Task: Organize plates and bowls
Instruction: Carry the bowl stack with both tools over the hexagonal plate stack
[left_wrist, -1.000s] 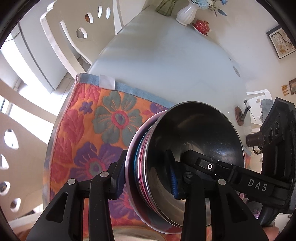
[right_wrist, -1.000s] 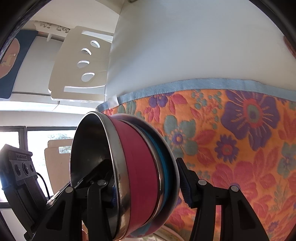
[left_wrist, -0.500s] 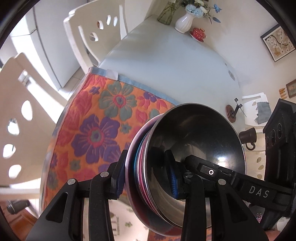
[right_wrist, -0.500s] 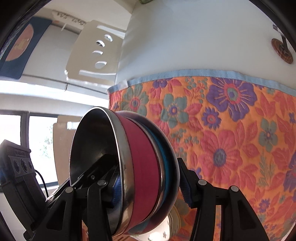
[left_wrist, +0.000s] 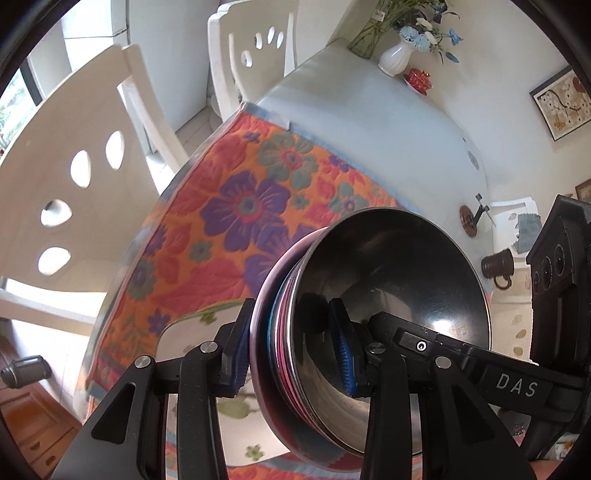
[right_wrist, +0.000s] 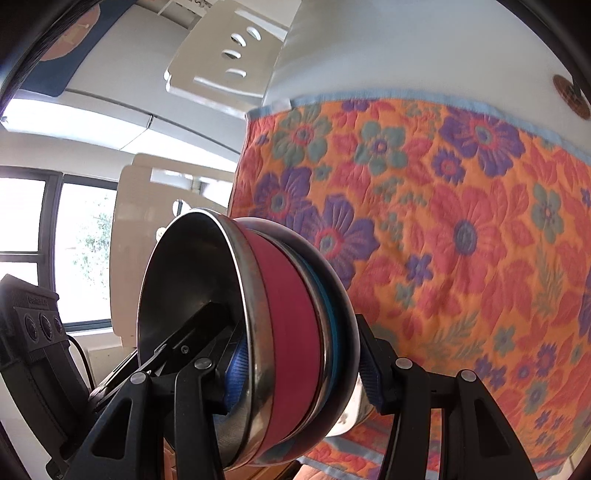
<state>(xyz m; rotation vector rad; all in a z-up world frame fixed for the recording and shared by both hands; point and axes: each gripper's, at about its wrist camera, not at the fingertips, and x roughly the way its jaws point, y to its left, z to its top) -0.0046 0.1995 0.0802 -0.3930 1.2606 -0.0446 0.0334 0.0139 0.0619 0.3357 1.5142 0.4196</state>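
Above the floral cloth (left_wrist: 236, 206), both the left gripper (left_wrist: 291, 350) and right gripper (right_wrist: 299, 363) clamp their jaws on the nested bowls (right_wrist: 280, 332), which could slide apart if either grip slackens.

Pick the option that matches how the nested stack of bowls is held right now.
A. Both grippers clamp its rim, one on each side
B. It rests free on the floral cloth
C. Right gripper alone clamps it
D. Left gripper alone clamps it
A: the left gripper and the right gripper each have one jaw inside the steel bowl and one outside the stack of bowls, lifted above the floral cloth.
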